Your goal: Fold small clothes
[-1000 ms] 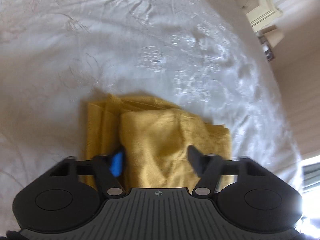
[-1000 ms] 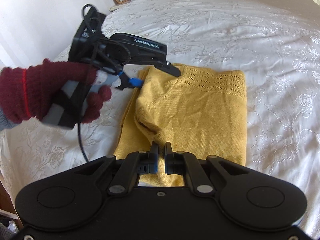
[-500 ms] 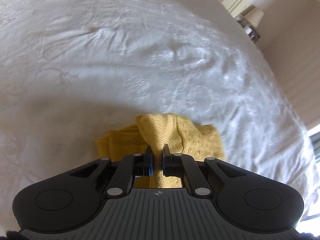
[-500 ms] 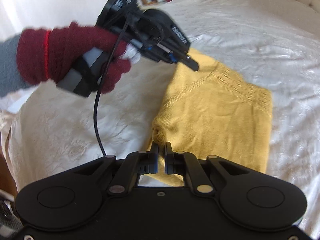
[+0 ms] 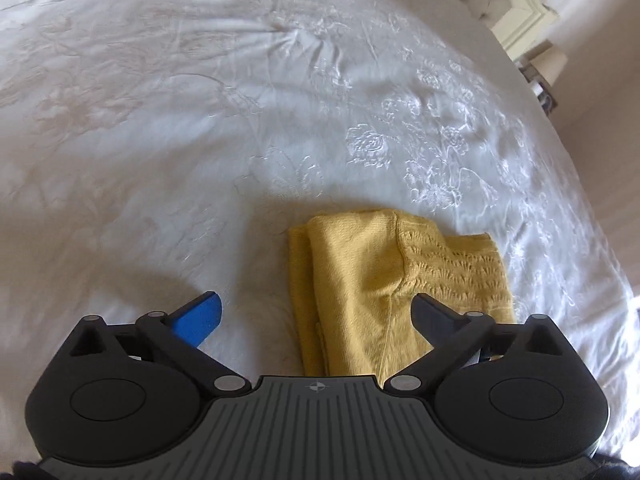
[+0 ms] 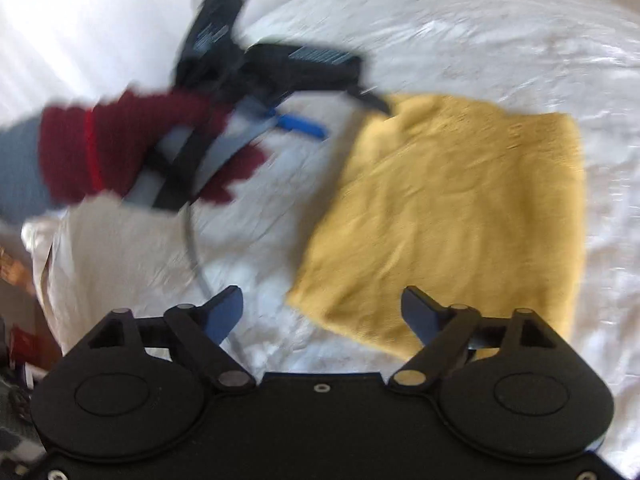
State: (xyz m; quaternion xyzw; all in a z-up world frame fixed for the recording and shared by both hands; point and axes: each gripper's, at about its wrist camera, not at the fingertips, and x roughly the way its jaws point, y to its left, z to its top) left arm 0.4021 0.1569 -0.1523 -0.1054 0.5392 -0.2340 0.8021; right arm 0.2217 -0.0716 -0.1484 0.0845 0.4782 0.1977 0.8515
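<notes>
A yellow knit garment (image 5: 380,280) lies folded into a rough rectangle on the white bedspread (image 5: 200,120); it also shows in the right wrist view (image 6: 460,208). My left gripper (image 5: 316,312) is open and empty, just above the garment's near left edge. It also shows in the right wrist view (image 6: 356,116), blurred, held by a maroon-gloved hand (image 6: 120,148) at the garment's far left corner. My right gripper (image 6: 322,308) is open and empty over the garment's near left corner.
The embroidered bedspread (image 6: 480,40) spreads wide around the garment. A headboard and lamp (image 5: 536,40) stand at the far right. A cable (image 6: 196,252) hangs from the left gripper. Clutter lies beyond the bed's edge (image 6: 16,280).
Both grippers were shut on the garment half a second ago; both have let go and opened. The garment now lies flat, folded, and the grippers have drawn back a little.
</notes>
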